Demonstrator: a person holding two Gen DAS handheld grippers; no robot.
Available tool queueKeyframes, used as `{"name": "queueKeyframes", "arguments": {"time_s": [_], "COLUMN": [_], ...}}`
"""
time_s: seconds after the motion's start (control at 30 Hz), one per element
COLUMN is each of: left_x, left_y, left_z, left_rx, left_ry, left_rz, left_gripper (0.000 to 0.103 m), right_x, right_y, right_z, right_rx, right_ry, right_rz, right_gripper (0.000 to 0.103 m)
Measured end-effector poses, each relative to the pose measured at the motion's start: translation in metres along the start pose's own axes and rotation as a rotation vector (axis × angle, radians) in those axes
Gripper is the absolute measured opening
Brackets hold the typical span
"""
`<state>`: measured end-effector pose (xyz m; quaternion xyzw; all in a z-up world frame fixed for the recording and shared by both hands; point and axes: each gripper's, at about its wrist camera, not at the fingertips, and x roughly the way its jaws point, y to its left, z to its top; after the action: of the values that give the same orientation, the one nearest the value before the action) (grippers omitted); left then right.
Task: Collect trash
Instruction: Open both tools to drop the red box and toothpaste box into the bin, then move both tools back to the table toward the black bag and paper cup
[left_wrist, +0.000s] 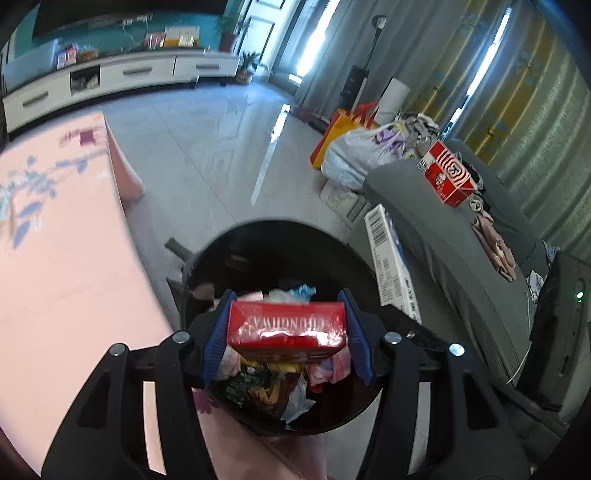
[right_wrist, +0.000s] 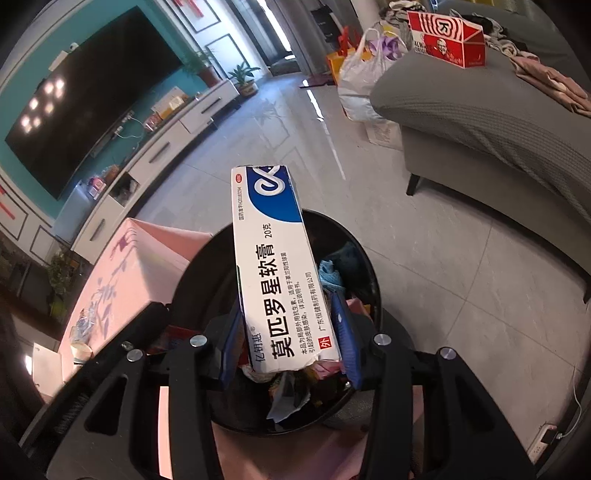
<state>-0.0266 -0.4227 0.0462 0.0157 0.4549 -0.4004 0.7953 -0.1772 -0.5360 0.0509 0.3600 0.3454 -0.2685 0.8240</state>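
My left gripper (left_wrist: 287, 328) is shut on a red cigarette pack (left_wrist: 287, 326) and holds it over a round black trash bin (left_wrist: 258, 240) partly filled with wrappers and tissues. My right gripper (right_wrist: 290, 339) is shut on a long white and blue ointment box (right_wrist: 275, 266), held over the same bin (right_wrist: 365, 266). That box also shows at the right of the bin in the left wrist view (left_wrist: 391, 266).
A table with a pink cloth (left_wrist: 62, 266) stands left of the bin. A grey sofa (left_wrist: 461, 240) at the right bears a red KFC box (left_wrist: 447, 173) and clothes. Bags (left_wrist: 354, 147) lie on the tiled floor. A TV cabinet (left_wrist: 122, 77) lines the far wall.
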Motion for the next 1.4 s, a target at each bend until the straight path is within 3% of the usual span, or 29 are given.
{"name": "queueKeyframes", "arguments": {"time_s": [0.17,0.27,0.4,0.53,0.7,0.83,0.93,1.07,1.2,1.27,1.4], "left_x": [0.002,-0.007,-0.028,-0.057,-0.110,-0.164,-0.208,-0.264,-0.295,-0.303,-0.303], "left_y": [0.007,0.008,0.021,0.055,0.126,0.199,0.255,0.330,0.399,0.437,0.480], "left_z": [-0.003,-0.001,0.003,0.001,-0.007,-0.019,-0.029,-0.047,-0.069,-0.083,-0.089], "left_rx": [-0.024,-0.007,-0.029,-0.082,-0.191,-0.326,-0.437,-0.583,-0.715,-0.824,-0.899], "left_ry": [0.008,-0.021,-0.059,-0.101,-0.165,-0.224,-0.276,-0.353,-0.389,-0.389,-0.393], "left_rz": [-0.004,0.009,0.025,0.064,0.199,0.312,0.413,0.516,0.632,0.650,0.658], "left_gripper": [0.076,0.084,0.090,0.093,0.097,0.097,0.098,0.099,0.100,0.099,0.099], "right_x": [0.002,0.002,0.000,-0.002,-0.005,-0.005,-0.007,-0.007,0.000,0.009,0.043], "right_y": [-0.001,0.000,0.005,0.011,0.037,0.075,0.114,0.194,0.275,0.314,0.381], "right_z": [0.000,0.001,-0.001,-0.001,-0.004,-0.015,-0.026,-0.047,-0.068,-0.079,-0.103], "right_rx": [0.000,0.001,-0.010,-0.021,-0.090,-0.189,-0.251,-0.385,-0.483,-0.510,-0.536], "right_ry": [0.015,0.018,0.014,0.009,0.011,0.021,0.040,0.070,0.109,0.144,0.219], "right_rz": [-0.019,0.008,0.009,0.018,0.070,0.080,0.148,0.203,0.266,0.301,0.321], "right_gripper": [0.047,0.056,0.060,0.064,0.081,0.087,0.090,0.096,0.098,0.099,0.099]}}
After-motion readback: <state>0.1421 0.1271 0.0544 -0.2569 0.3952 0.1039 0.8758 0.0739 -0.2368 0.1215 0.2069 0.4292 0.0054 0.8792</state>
